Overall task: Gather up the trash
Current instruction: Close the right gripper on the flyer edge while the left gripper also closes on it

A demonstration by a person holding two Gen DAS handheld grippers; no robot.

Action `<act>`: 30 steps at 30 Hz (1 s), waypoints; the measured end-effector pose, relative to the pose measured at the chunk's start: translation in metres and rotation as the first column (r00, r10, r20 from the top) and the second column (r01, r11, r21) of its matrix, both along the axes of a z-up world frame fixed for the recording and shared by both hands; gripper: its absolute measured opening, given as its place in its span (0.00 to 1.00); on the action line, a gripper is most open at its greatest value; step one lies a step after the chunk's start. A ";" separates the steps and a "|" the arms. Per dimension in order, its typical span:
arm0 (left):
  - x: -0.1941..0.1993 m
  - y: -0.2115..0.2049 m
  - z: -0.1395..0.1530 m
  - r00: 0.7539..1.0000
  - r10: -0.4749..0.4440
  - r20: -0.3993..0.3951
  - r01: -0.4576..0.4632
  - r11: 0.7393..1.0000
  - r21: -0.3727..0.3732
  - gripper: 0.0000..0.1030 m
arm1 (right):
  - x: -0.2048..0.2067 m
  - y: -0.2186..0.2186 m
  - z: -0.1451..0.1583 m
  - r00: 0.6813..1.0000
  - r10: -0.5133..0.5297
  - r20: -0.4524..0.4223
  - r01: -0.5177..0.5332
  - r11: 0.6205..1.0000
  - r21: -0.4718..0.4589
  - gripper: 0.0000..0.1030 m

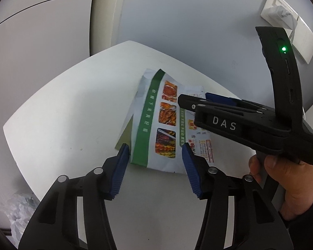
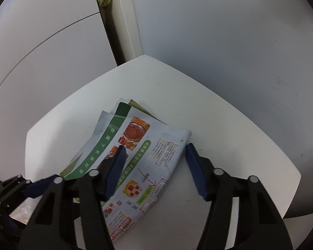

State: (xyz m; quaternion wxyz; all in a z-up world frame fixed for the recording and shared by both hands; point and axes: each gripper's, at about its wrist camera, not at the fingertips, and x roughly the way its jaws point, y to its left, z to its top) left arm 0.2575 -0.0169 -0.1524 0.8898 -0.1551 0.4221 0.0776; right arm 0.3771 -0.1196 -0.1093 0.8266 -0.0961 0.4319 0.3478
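Flyer point(image 1: 154, 123) lies folded on white table point(image 1: 62, 114), both left tool point(image 1: 155, 156) and right tool point(image 2: 154, 156) spread wide over it.

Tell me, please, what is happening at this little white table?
A person holds a gripper in each hand and is tidying up trash. A folded printed leaflet lies on the white table. The right gripper is open over the leaflet's folded end, its jaws to either side. The left gripper is also open at the leaflet's near edge. Neither has closed on it yet.
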 end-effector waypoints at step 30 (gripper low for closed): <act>-0.005 0.002 0.000 1.000 -0.021 0.013 0.021 1.000 -0.006 0.38 | -0.003 -0.020 -0.002 0.997 -0.075 0.011 0.075 0.997 0.018 0.15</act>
